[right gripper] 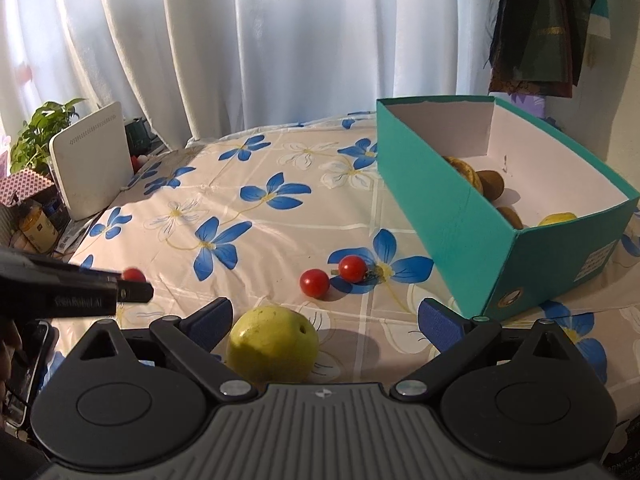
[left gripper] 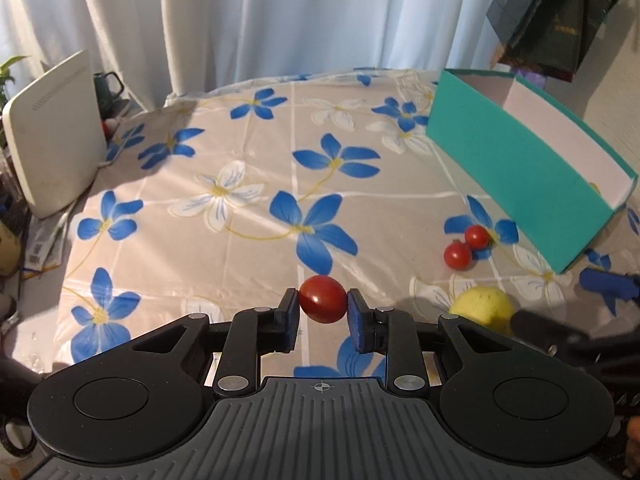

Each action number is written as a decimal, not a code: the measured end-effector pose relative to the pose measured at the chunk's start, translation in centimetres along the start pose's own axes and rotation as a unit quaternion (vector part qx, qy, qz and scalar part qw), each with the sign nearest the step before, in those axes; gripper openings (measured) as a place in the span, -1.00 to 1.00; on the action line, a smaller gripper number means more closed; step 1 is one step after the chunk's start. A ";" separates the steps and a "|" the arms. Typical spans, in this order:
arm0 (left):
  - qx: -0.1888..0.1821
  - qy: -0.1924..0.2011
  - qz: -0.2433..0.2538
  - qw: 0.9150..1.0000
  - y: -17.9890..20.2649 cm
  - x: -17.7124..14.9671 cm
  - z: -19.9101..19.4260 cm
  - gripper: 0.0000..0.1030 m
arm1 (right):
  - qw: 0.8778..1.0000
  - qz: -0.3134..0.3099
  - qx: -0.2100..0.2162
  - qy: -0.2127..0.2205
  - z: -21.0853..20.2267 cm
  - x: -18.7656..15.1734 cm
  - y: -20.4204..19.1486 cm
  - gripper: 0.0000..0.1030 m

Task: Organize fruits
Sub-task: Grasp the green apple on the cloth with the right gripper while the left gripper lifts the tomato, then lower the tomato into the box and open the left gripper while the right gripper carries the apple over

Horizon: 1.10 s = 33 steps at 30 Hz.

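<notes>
My left gripper (left gripper: 323, 301) is shut on a small red tomato (left gripper: 322, 298), held a little above the flowered tablecloth; the same tomato (right gripper: 133, 275) peeks over that gripper in the right wrist view. Two more red tomatoes (left gripper: 457, 255) (left gripper: 477, 236) lie on the cloth near the teal box (left gripper: 516, 176). My right gripper (right gripper: 325, 318) is open, its blue pads (right gripper: 440, 326) standing on either side of a yellow-green round fruit (right gripper: 273, 344), not touching it. The teal box (right gripper: 448, 200) holds several brown and yellow fruits (right gripper: 491, 184).
A white router-like panel (left gripper: 56, 136) leans at the table's left edge, with a dark mug (left gripper: 107, 88) behind it. White curtains hang behind the table. Dark bags (left gripper: 560, 20) hang at the top right. A potted plant (right gripper: 40, 128) and clutter stand at the far left.
</notes>
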<state>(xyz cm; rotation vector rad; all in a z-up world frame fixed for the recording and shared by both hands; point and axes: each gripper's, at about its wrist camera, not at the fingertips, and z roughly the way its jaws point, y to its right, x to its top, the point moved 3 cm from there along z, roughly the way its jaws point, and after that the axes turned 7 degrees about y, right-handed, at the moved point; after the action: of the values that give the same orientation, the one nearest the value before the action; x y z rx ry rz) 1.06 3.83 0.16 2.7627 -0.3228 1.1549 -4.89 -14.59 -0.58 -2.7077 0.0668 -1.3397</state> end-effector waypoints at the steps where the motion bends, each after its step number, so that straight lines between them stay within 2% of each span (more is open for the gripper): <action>1: 0.002 0.001 -0.004 1.000 -0.2 0.2 -0.1 -0.44 | 1.000 -0.006 0.005 -0.013 0.5 -0.2 -0.5 0.94; 5: 0.016 -0.001 -0.011 1.000 -1.1 0.3 -0.2 -0.44 | 0.998 -0.035 0.012 -0.052 2.3 -1.0 -1.9 0.94; 12: 0.026 -0.016 -0.023 0.999 -2.6 -0.2 0.2 -0.44 | 0.996 -0.052 0.010 -0.075 4.2 -1.4 -3.1 0.91; 16: 0.027 -0.019 -0.025 0.999 -3.0 -0.2 0.5 -0.44 | 0.995 -0.057 0.014 -0.086 5.2 -1.3 -3.7 0.83; 22: 0.022 -0.025 -0.020 0.999 -3.0 -0.1 0.9 -0.44 | 0.992 -0.052 0.015 -0.116 6.9 -1.6 -3.9 0.50; 26: 0.016 -0.030 -0.015 0.999 -2.8 0.0 1.4 -0.44 | 0.991 -0.051 0.010 -0.125 7.5 -1.7 -3.7 0.37; 33: -0.004 -0.048 0.005 0.999 -1.4 0.0 2.3 -0.44 | 0.992 -0.045 0.013 -0.116 7.3 -1.7 -3.5 0.35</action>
<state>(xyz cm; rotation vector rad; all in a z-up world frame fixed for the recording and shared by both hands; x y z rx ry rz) 3.00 4.76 -1.44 2.8186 -0.3522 1.0233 -0.19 -10.36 -5.92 -2.8540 -0.0952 -1.0275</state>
